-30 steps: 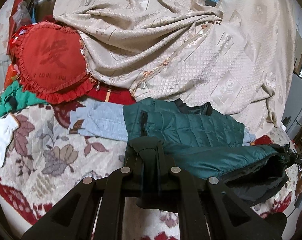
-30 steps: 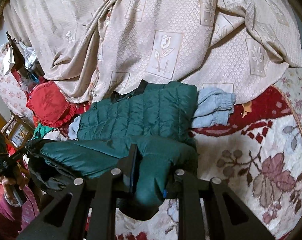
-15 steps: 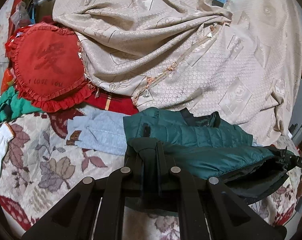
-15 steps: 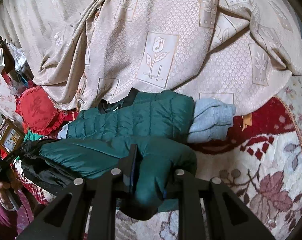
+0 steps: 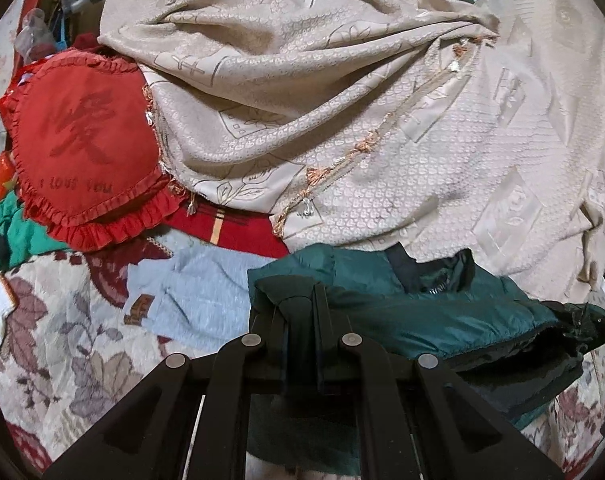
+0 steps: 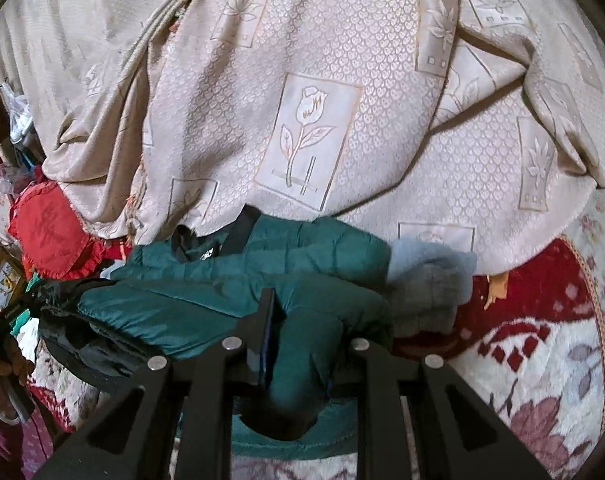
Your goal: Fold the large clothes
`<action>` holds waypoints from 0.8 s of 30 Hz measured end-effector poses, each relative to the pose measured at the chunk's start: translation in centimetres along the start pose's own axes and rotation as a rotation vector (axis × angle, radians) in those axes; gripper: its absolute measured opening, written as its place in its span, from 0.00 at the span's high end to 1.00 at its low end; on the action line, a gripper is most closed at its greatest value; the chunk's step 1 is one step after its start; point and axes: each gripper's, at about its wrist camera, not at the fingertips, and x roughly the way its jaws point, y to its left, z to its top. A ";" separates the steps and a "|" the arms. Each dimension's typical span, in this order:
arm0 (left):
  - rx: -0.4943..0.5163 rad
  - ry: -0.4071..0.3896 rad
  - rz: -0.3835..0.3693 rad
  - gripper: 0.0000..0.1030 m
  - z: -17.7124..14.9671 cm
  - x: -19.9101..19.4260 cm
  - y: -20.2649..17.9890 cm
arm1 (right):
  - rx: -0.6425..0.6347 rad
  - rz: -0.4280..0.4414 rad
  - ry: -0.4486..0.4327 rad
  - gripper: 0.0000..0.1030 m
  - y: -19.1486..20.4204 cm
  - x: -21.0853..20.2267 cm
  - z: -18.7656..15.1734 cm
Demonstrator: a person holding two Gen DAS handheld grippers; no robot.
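Observation:
A dark green quilted jacket (image 5: 442,312) lies across the bed, its lower edge lifted and folded toward its black collar. My left gripper (image 5: 302,304) is shut on one corner of that lifted edge. In the right wrist view the same jacket (image 6: 262,264) fills the middle, and my right gripper (image 6: 302,320) is shut on a thick bunch of the other corner. The far end of the lifted edge hangs from the left gripper (image 6: 6,316), held by a person's hand at the left rim. The jacket's black lining shows under the lifted fold.
A light blue garment (image 5: 206,292) lies under the jacket, seen also as a grey-blue garment (image 6: 430,284). A big beige patterned blanket (image 5: 342,100) is heaped just behind. A red heart cushion (image 5: 82,148) sits at left. The floral bedcover (image 6: 542,360) spreads around.
Both grippers have carried the jacket's lifted edge forward toward the collar and the beige blanket. Less of the quilted body shows than before.

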 end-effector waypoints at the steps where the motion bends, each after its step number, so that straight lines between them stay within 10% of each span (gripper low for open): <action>1: -0.003 0.003 0.004 1.00 0.1 0.5 0.0 | 0.004 -0.002 0.003 0.81 -0.1 0.4 0.3; 24: -0.028 0.045 0.028 1.00 1.1 12.2 0.4 | 0.087 -0.095 0.080 0.81 -2.0 13.7 2.9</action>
